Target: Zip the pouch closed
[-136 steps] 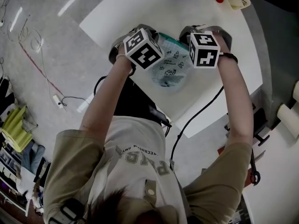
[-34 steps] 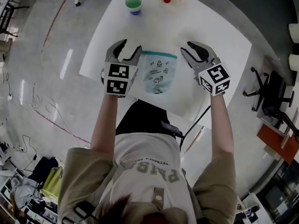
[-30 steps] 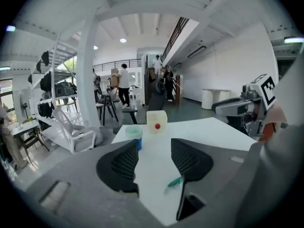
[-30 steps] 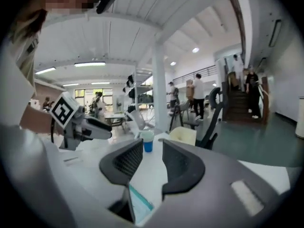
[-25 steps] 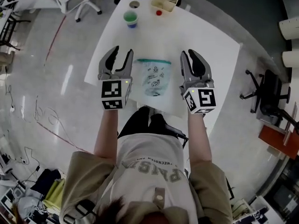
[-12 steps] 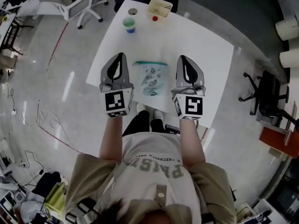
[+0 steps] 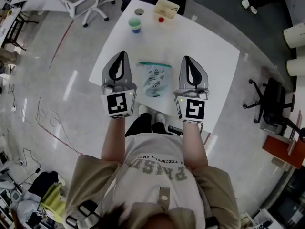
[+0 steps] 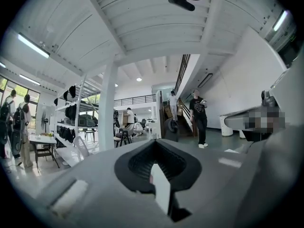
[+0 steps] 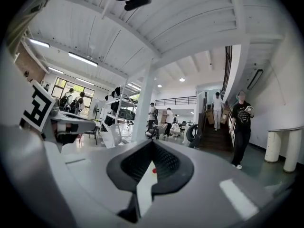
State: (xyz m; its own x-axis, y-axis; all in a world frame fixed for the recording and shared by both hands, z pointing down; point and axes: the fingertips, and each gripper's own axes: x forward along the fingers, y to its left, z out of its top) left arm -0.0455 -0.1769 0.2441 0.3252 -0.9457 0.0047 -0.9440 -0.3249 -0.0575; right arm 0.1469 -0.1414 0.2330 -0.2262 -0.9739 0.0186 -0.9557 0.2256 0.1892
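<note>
The pouch [image 7: 155,78] is a clear bag with dark doodles and a teal zip strip along its far edge. It lies flat on the white table [image 7: 209,51] in the head view. My left gripper [image 7: 122,55] hangs above the table to the pouch's left, jaws shut and empty. To the pouch's right my right gripper [image 7: 186,59] is likewise shut and empty. Neither touches the pouch. Both gripper views point level across the room, with the left gripper [image 8: 156,163] and the right gripper [image 9: 151,163] closed tip to tip; the pouch is not in them.
At the table's far edge stand a green cup [image 7: 136,25], a beige box [image 7: 166,7], a small red thing [image 7: 161,19] and a round lid [image 7: 139,12]. Office chairs [image 7: 269,101] stand on the floor at the right. People walk in the room beyond.
Both grippers have come off the pouch, shut their open jaws and risen above the table. The pouch stays flat between them.
</note>
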